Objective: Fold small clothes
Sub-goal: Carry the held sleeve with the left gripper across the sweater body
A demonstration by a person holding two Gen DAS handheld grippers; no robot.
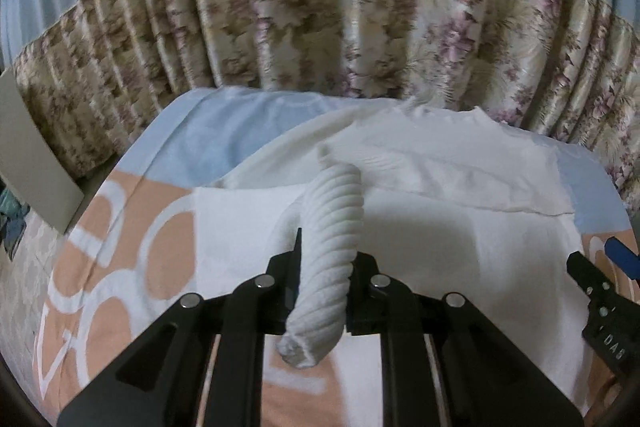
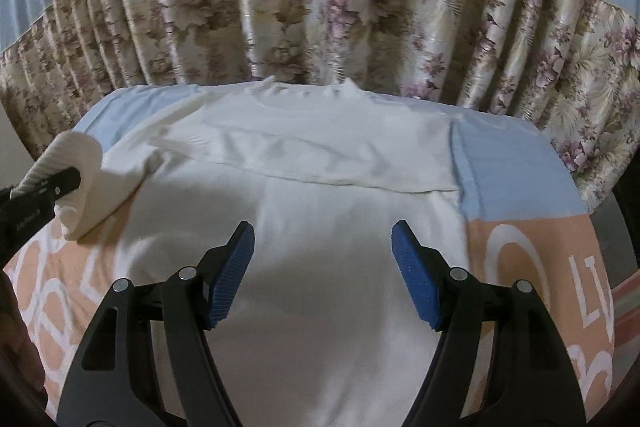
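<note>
Our left gripper (image 1: 326,259) pinches the white ribbed sleeve cuff (image 1: 330,227) of the white knit top (image 2: 320,155); our right gripper (image 2: 323,267) hovers above it, fingers spread.

The left gripper (image 1: 326,259) is black plastic with slotted, angled link arms joined by round silver pivot pins. The right gripper (image 2: 323,267) has the same black frame and silver pins, and its fingers (image 2: 234,273) carry ridged blue pads. White lettering marks the black bodies, too small to read.
</note>
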